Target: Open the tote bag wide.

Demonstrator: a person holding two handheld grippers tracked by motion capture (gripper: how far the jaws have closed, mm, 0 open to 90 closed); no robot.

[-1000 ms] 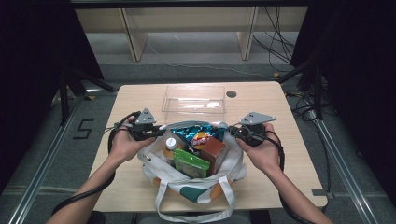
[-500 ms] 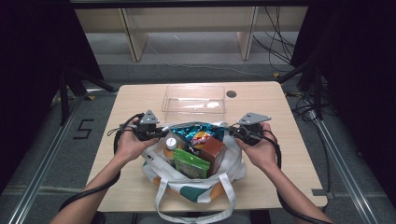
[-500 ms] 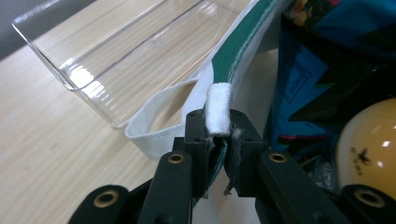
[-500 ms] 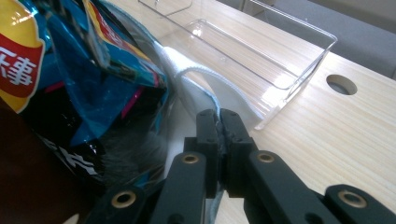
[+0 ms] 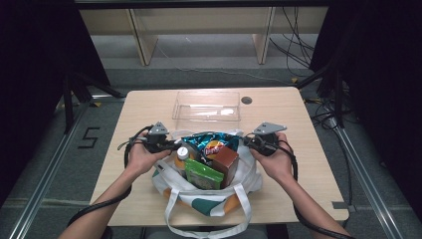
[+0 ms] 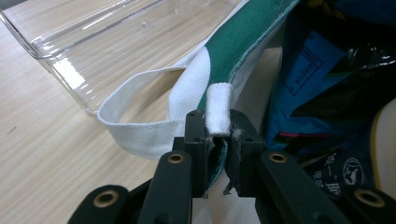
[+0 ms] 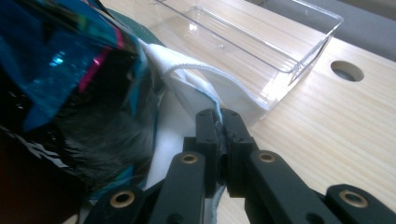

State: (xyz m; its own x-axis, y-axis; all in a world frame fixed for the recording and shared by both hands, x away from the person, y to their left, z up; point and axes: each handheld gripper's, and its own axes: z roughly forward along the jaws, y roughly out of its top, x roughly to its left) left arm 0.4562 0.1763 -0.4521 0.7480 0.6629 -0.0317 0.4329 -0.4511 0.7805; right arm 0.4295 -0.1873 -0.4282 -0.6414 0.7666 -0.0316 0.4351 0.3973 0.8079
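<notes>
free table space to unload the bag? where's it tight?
Bare wood left of the left gripper and right of the right gripper, plus the corners flanking the clear tray. The tray itself is empty. Tight: the tote bag fills the front centre, its rim nearly at the tray.

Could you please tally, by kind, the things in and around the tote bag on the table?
Tote bag: 1
Clear plastic tray: 1
Blue snack bag: 1
Green pouch: 1
Brown box: 1
White-capped bottle: 1
Hand-held gripper, each shut on the bag's rim, left and right: 2
Total: 8
</notes>
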